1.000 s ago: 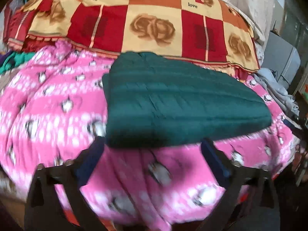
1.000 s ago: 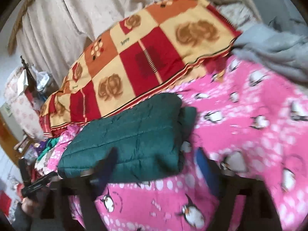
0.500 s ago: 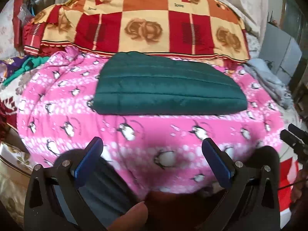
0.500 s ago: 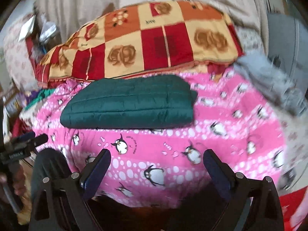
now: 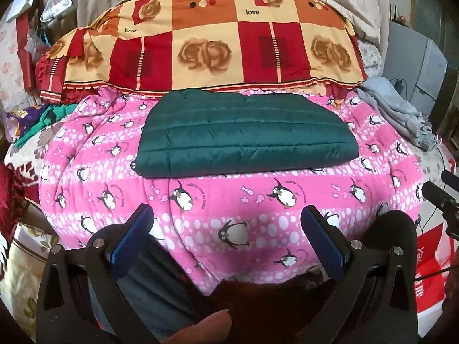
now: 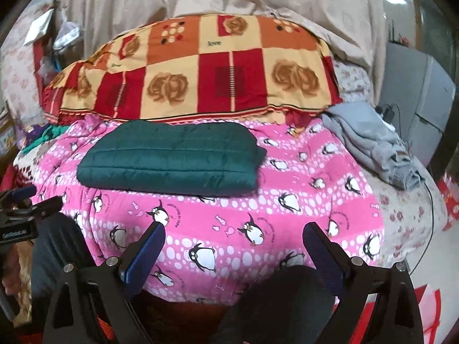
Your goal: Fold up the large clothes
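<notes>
Left gripper (image 5: 226, 220) hangs low at the bed's near edge, jaws spread wide, nothing between them. Beyond it, well apart, the folded green quilted jacket (image 5: 246, 134) lies flat on the pink penguin blanket (image 5: 229, 200), just in front of the red-and-cream rose quilt (image 5: 206, 43). Over to the right gripper (image 6: 233, 239): jaws released and empty too, the jacket up and left of them. A rumpled grey garment (image 6: 370, 140) sits at the bed's far right.

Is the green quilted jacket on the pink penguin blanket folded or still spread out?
Folded. The green jacket lies as a compact rectangle on the pink blanket, its layered edges stacked at the right end, with no sleeves sticking out.
</notes>
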Demonstrator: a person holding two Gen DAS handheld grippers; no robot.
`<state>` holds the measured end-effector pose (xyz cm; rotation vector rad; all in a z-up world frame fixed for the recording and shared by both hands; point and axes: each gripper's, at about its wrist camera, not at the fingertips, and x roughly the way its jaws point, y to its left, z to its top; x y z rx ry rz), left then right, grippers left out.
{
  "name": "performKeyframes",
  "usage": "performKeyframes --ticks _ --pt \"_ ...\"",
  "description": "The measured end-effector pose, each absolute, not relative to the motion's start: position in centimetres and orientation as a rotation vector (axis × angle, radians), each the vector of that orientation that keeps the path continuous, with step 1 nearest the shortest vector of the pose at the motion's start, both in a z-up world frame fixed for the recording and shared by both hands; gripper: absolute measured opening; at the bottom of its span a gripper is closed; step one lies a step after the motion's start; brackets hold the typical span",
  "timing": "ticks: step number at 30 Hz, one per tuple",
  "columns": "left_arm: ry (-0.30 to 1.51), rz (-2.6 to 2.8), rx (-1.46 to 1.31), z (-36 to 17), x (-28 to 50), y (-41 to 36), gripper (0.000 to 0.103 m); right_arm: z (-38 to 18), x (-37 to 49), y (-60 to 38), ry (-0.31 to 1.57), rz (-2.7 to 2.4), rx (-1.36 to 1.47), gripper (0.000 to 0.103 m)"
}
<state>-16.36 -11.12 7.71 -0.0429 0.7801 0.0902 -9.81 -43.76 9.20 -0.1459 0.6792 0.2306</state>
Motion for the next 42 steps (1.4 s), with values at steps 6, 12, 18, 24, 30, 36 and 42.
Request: performKeyframes --ticks 6,12,18,24,30,36,42 --pt "0.778 0.107 -0.065 7.8 -16.2 -10.5 0.103 9.1 -9.6 -43.9 0.686 0.226 -0.147 0.096" --pt "0.784 0.124 -0.084 7.7 -16.1 -9.6 0.103 9.1 -9.5 -43.7 0.69 0.235 -0.142 0.096" --pt "0.78 0.139 -0.106 7.7 -16.1 -8.7 0.102 9.3 -9.2 -42.6 0.692 0.254 -0.144 0.096" --pt "0.785 0.146 -0.118 7.5 -16.2 -8.3 0.102 9.7 -9.5 -41.8 0.684 0.275 -0.151 0.096" --pt "0.785 0.15 -0.127 7.4 -16.3 -8.1 0.103 10.0 -9.7 -41.1 0.679 0.294 -0.145 0.096" --pt "0.788 0.15 -0.129 7.3 -16.3 -7.9 0.102 10.2 -10.0 -41.0 0.671 0.307 -0.137 0.096" --pt "0.789 0.149 -0.127 7.2 -16.3 -7.8 0.102 10.4 -10.0 -41.0 0.667 0.308 -0.133 0.096"
